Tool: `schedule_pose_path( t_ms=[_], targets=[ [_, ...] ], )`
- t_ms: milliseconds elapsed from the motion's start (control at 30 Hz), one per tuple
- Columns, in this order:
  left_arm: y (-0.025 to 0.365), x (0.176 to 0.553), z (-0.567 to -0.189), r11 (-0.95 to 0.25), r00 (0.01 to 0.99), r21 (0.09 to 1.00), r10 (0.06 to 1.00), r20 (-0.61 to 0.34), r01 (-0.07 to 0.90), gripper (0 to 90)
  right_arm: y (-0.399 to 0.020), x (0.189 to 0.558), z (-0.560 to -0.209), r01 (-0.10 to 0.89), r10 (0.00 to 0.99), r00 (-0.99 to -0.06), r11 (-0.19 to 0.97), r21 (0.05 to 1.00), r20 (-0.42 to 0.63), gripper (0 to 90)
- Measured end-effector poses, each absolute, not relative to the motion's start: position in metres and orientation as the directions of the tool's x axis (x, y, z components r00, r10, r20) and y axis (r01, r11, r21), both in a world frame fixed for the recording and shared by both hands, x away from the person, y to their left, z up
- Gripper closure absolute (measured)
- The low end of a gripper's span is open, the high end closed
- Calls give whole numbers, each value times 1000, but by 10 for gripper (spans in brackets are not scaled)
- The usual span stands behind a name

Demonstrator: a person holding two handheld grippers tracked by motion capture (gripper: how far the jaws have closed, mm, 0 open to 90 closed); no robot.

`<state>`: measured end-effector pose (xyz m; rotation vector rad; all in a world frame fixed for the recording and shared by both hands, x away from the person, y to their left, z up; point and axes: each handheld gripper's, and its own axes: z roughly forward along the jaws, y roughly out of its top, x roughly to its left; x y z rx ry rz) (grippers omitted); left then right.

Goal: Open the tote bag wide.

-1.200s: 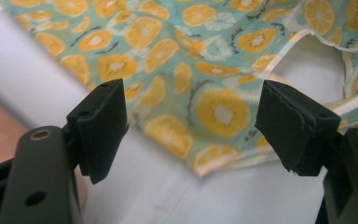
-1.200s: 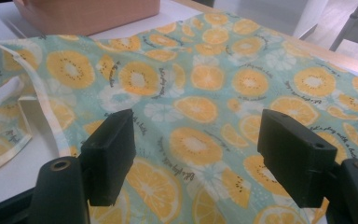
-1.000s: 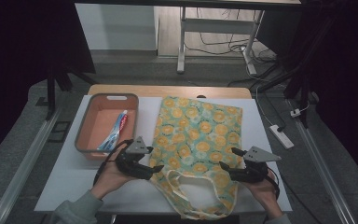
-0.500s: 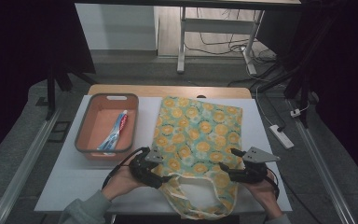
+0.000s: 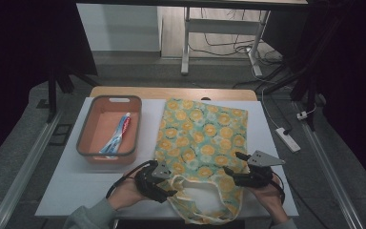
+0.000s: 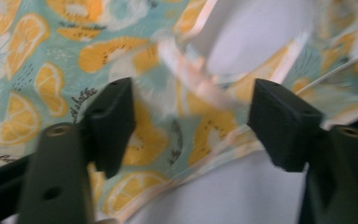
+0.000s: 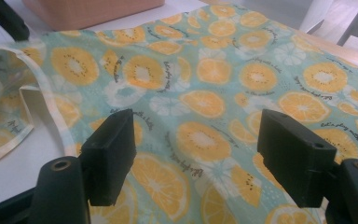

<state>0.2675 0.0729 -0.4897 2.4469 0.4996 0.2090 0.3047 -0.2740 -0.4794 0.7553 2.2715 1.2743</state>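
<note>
A tote bag [image 5: 202, 138] printed with orange slices lies flat on the white table [image 5: 71, 188], its pale handles [image 5: 190, 193] toward the near edge. My left gripper [image 5: 169, 187] is at the bag's near-left corner. Its jaws have just been closing, and in the left gripper view [image 6: 191, 100] they are still apart, with the bag's hem and a handle strap [image 6: 191, 79] between them. At the bag's near-right edge, my right gripper [image 5: 232, 163] is held open just above the fabric [image 7: 214, 70], its jaws [image 7: 196, 135] wide apart.
An orange bin [image 5: 82, 138] stands left of the bag and holds a toothpaste tube [image 5: 116, 136]. A white power strip [image 5: 287, 139] lies on the floor to the right. Table legs and cables are beyond the far edge.
My left gripper has moved right and down from the bare table onto the bag's near-left corner, and its jaws have narrowed. The right gripper has kept still.
</note>
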Motion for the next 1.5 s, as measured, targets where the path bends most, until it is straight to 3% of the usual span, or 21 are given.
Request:
schedule_pose_path(
  t_ms=[167,333,633,667,700,800,900,1000,1067,1100,1133,1200,1367,1500],
  targets=[
    [72,277,-502,-725,895,601,444,36,336,703,-272,304,-481,251,636,-765,438,863,-100,282],
    [74,281,-505,-710,891,619,453,38,335,889,-272,304,-479,248,636,-765,438,864,-103,283],
    [75,271,-494,-682,895,662,445,38,311,888,-272,304,-480,247,637,-763,440,863,-106,285],
    [75,269,-491,-671,893,676,449,41,306,865,-272,304,-480,248,638,-763,440,863,-106,285],
    [74,267,-488,-658,887,689,460,49,303,747,-272,304,-480,249,638,-762,441,862,-106,286],
    [68,267,-483,-633,873,712,485,57,305,603,-272,304,-479,247,638,-762,439,864,-107,286],
    [60,273,-484,-628,860,708,507,57,324,514,-271,303,-479,246,637,-763,440,864,-108,286],
    [53,278,-489,-658,851,670,520,74,344,532,-271,303,-478,245,637,-763,439,864,-107,286],
    [53,281,-493,-670,850,647,523,63,365,653,-271,303,-478,243,638,-763,436,866,-107,286],
    [53,282,-495,-672,847,641,527,63,370,653,-271,303,-478,243,638,-763,436,866,-107,286],
    [54,282,-496,-673,847,636,529,58,377,786,-272,302,-477,242,637,-763,438,866,-109,286],
    [55,284,-496,-670,851,634,525,35,387,883,-272,302,-477,241,637,-764,437,867,-109,286],
    [64,281,-480,-636,863,670,505,-15,384,893,-268,294,-461,225,610,-785,443,868,-108,288],
    [78,275,-449,-560,861,742,506,-44,368,893,-251,276,-441,220,528,-847,462,859,-67,298]
  ],
)
